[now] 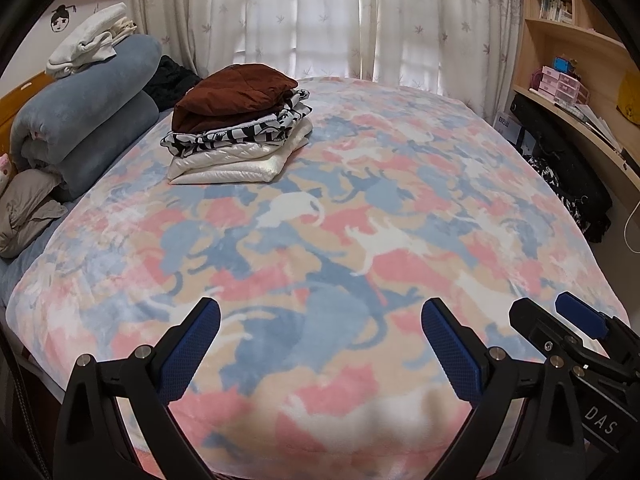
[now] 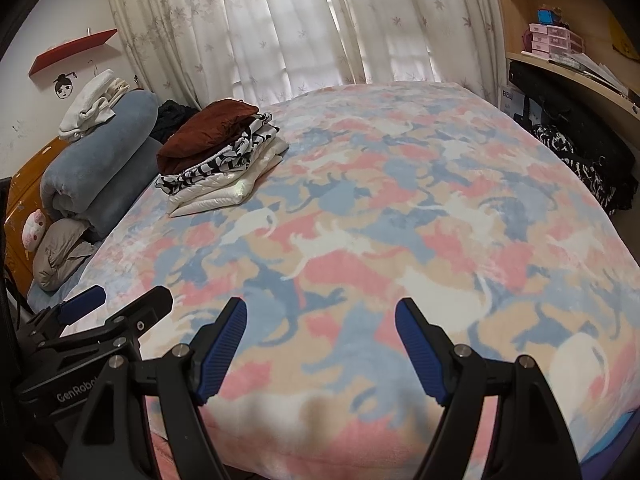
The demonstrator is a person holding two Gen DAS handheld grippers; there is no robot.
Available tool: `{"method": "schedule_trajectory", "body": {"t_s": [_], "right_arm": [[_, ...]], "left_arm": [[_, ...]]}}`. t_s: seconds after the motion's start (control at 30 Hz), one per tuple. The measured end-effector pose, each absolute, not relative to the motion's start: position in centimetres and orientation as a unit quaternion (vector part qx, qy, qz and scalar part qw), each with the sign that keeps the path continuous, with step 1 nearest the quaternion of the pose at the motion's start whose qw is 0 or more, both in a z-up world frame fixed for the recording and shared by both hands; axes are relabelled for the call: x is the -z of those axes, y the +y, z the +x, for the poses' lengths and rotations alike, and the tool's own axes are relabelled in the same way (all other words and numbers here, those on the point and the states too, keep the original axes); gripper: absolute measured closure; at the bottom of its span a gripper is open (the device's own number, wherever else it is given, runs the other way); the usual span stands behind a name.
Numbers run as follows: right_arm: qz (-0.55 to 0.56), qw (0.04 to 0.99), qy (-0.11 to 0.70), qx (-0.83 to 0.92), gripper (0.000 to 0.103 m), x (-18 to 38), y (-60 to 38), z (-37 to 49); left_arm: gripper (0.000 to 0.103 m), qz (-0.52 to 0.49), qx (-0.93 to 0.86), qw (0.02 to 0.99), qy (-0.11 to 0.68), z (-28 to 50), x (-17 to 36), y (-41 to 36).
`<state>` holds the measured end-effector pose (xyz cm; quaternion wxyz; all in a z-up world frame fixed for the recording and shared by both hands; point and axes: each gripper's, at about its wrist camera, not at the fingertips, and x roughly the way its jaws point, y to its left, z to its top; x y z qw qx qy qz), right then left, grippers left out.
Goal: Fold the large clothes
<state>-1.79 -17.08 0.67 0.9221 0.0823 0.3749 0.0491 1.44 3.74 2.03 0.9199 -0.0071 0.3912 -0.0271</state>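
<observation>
A stack of folded clothes [image 1: 240, 128] lies on the far left of the bed: a brown garment [image 1: 236, 94] on top, a black-and-white one under it, white ones at the bottom. It also shows in the right wrist view [image 2: 220, 152]. My left gripper [image 1: 320, 320] is open and empty above the near edge of the bed. My right gripper [image 2: 320, 320] is open and empty beside it, and shows at the right of the left wrist view [image 1: 560, 316]. The left gripper shows at the left of the right wrist view [image 2: 124, 300].
The bed is covered by a pink, blue and white cat-print blanket [image 1: 360, 220]. A rolled blue quilt [image 1: 88, 120] with white clothes on top lies at the headboard. Dark clothes [image 1: 572, 196] hang at the right by a wooden desk and shelves [image 1: 560, 40]. Curtains hang behind.
</observation>
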Motion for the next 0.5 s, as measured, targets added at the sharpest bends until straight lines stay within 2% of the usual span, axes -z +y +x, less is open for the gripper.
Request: {"method": "schedule_trajectory", "body": {"t_s": [0.5], "right_arm": [[0.074, 0.921, 0.380, -0.050, 0.026, 0.3, -16.3, -1.8]], "left_arm": [[0.004, -0.007, 0.025, 0.919, 0.392, 2.2, -1.8, 5.6]]}}
